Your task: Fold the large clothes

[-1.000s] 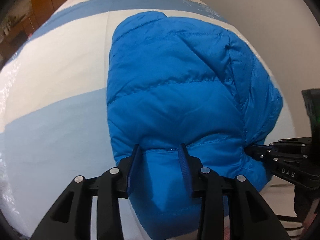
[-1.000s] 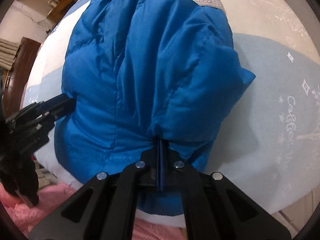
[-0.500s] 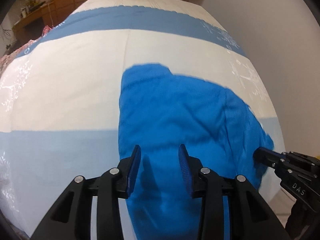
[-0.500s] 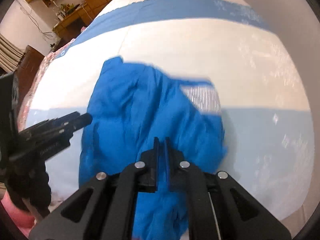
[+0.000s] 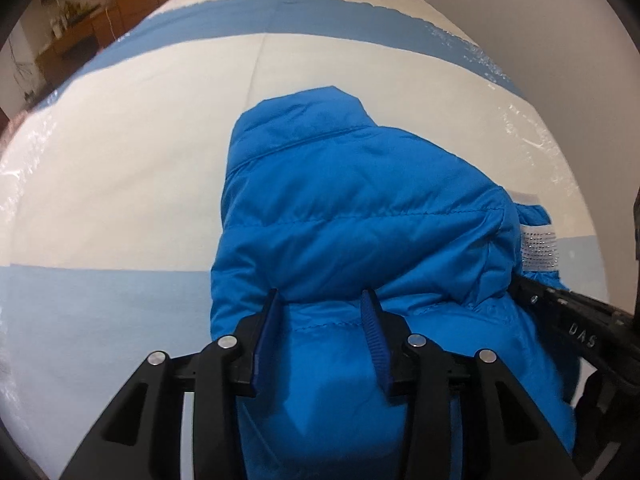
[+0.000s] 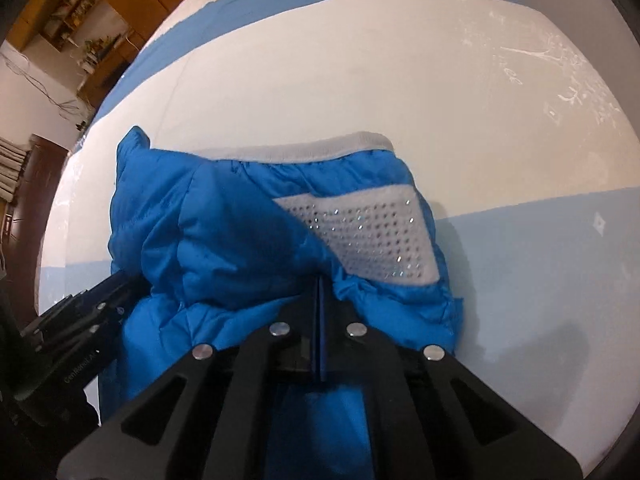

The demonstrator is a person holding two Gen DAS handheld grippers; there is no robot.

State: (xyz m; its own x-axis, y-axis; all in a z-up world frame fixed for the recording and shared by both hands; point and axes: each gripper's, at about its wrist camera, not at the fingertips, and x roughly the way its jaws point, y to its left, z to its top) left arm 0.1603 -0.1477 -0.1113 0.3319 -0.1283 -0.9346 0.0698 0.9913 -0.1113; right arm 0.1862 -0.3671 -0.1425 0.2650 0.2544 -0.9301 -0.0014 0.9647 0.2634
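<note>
On the bed [image 5: 120, 168], near its right edge and close to the near edge, lies a blue jacket [image 5: 360, 216], bunched into a puffy mound that spans the white band and the pale blue band of the cover. The collar end points toward the far edge.

The left gripper [image 5: 324, 308] sits at the mound's near left side. Its jaws are opening, with a thick fold of jacket bulging between the blue pads; whether the pads press on the cloth cannot be told for sure, though the fabric fills the gap.

Right of that, the right gripper [image 6: 320, 292] stands with its jaws together, the pads meeting in a thin line, and jacket fabric puckers around the tips, so it seems pinched on the cloth. Just beyond its tips lies a white perforated patch [image 6: 372, 236] with small shiny studs, and past that a grey ribbed hem [image 6: 320, 152] runs along the jacket's far side.

At the far left stands wooden furniture [image 6: 60, 8].
</note>
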